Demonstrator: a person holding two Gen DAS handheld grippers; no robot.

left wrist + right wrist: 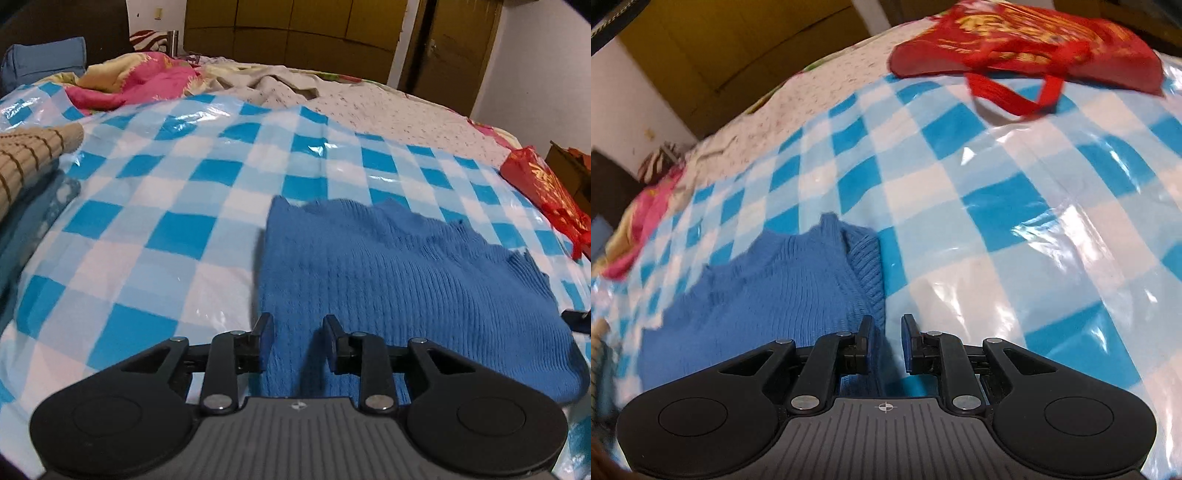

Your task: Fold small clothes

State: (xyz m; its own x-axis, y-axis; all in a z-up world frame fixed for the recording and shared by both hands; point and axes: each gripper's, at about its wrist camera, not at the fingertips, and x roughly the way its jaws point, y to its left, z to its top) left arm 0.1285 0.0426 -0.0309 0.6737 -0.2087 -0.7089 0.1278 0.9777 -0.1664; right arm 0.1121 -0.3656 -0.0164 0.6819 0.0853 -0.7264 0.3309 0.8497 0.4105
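Blue sweater [388,280] lies on the checked sheet [147,206].
Soft and floppy; grip its near hem. Left gripper [298,334] and right gripper [887,332] part-open, holding nothing.

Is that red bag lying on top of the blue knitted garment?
No. In the right wrist view the red bag lies far up the checkered sheet, well apart from the blue knitted garment.

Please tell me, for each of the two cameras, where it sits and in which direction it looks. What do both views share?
Left wrist: sits on the left gripper, looks forward and down over the blue knit garment; its fingers stand apart above the knit.
Right wrist: sits on the right gripper, looks down at the garment's right edge and the red bag beyond.
Shared: garment, bag, checkered plastic sheet.
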